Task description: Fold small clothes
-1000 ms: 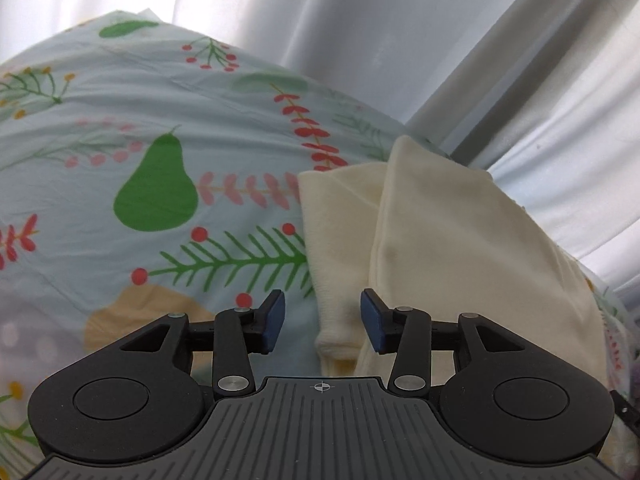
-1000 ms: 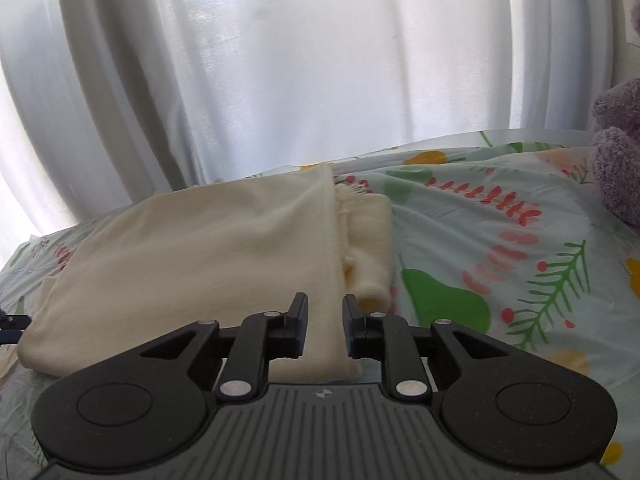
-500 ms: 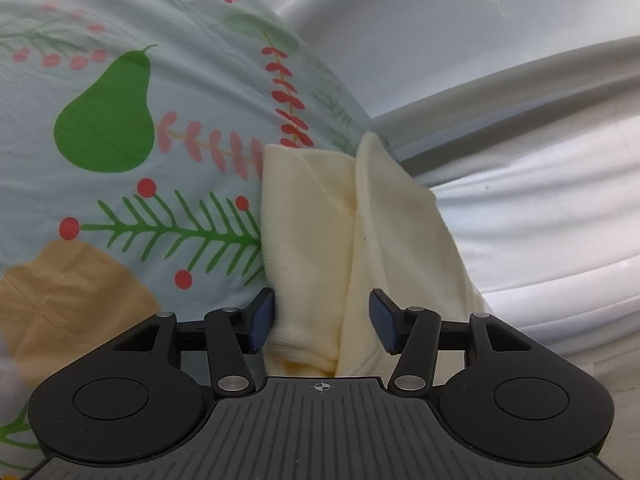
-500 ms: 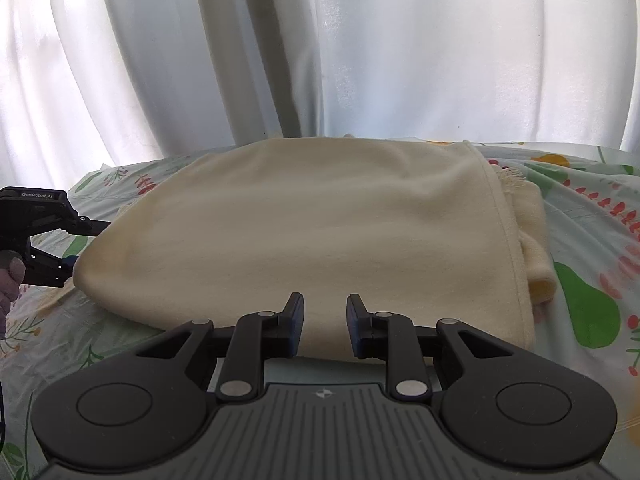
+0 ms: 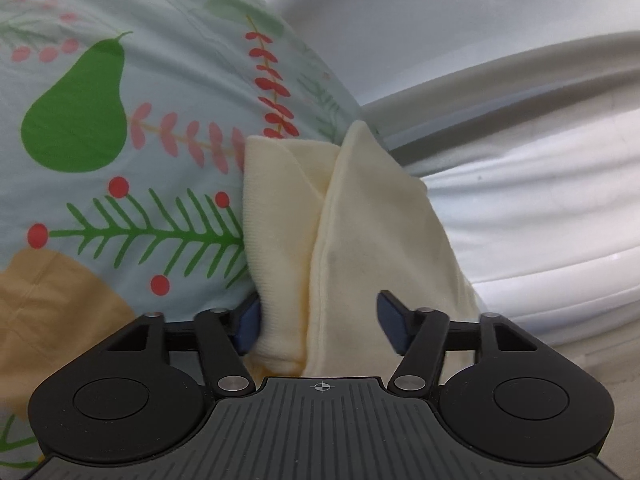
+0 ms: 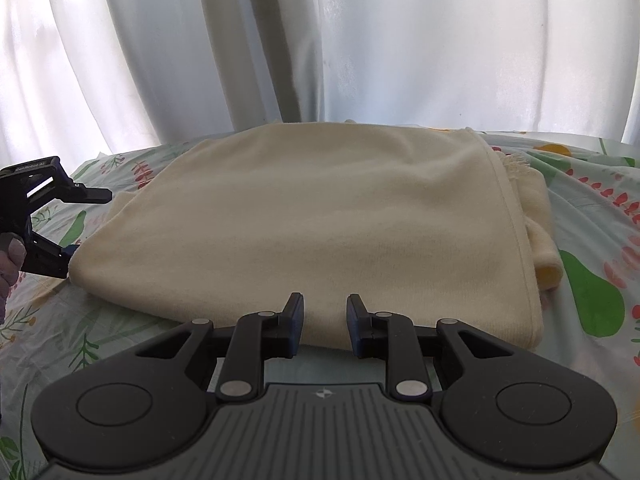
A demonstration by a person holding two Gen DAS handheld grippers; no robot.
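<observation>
The left hand-held gripper (image 5: 318, 322), closing, straddles the cream garment's (image 6: 320, 220) edge on the bed (image 5: 120, 160) unpinched; the right hand-held gripper (image 6: 325, 322) hovers narrowly parted, empty.

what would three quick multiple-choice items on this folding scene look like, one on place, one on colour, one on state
1. Where does the cream garment lie?
A. on a fruit-and-leaf printed bedsheet
B. on a bare wooden floor
C. in a laundry basket

2. What colour is the pear print on the sheet?
A. red
B. green
C. purple

3. How does the right gripper stand?
A. shut on the garment
B. shut on the curtain
C. jaws apart, empty, at the garment's near edge

Answers:
1 A: the printed sheet shows on all sides of the garment in the right wrist view.
2 B: the pear is solid green in the left wrist view.
3 C: a clear gap shows between the pads, with nothing pinched. The left gripper straddles the garment's folded end and has just been closing on it.
</observation>
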